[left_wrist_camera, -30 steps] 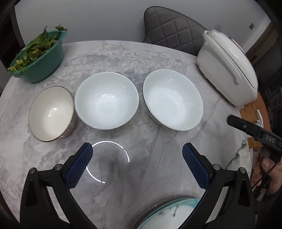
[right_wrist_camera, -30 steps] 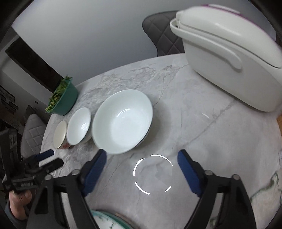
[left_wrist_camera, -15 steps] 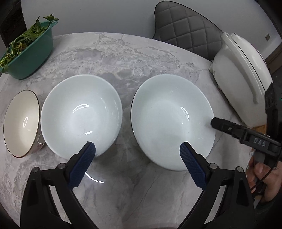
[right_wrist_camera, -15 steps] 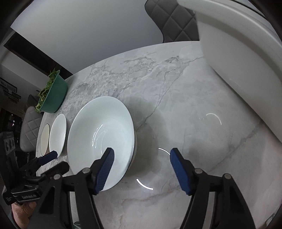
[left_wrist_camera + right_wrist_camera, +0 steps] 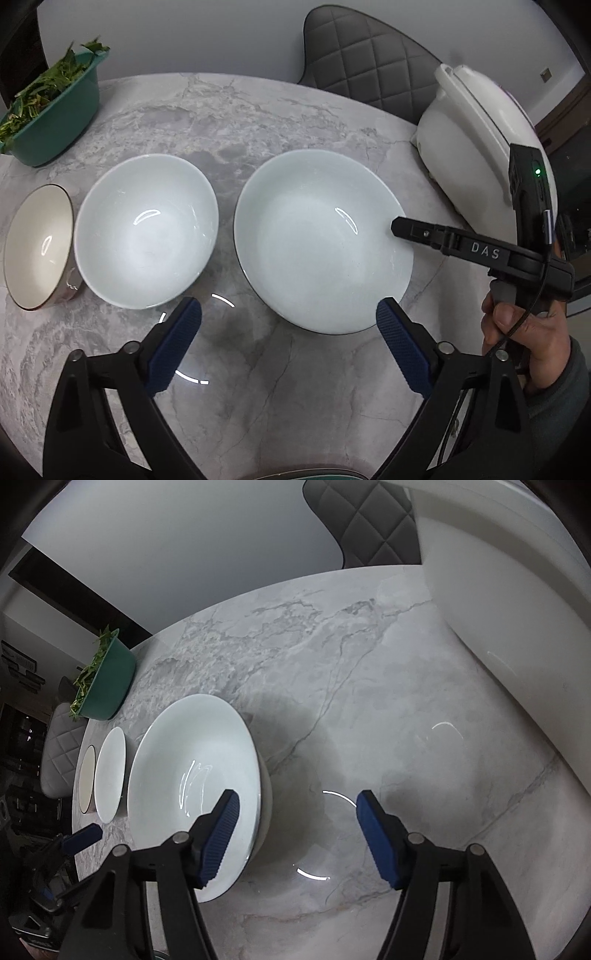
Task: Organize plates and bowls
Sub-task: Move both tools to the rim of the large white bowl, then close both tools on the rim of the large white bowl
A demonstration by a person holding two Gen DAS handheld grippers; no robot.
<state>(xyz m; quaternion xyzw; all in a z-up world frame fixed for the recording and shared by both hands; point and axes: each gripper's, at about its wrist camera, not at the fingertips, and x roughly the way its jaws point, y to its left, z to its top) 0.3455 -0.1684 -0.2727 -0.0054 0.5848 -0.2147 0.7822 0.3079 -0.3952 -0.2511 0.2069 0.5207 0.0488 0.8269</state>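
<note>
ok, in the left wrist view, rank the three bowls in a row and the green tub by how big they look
1. Right white bowl, clearly largest.
2. Middle white bowl.
3. Green tub and cream bowl: unsure, since the tub sits farther back, cut by the edge, and the cream bowl is squeezed by the lens.

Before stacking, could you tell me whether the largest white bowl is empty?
Empty: the largest bowl shows only bare white glaze and light reflections inside.
</note>
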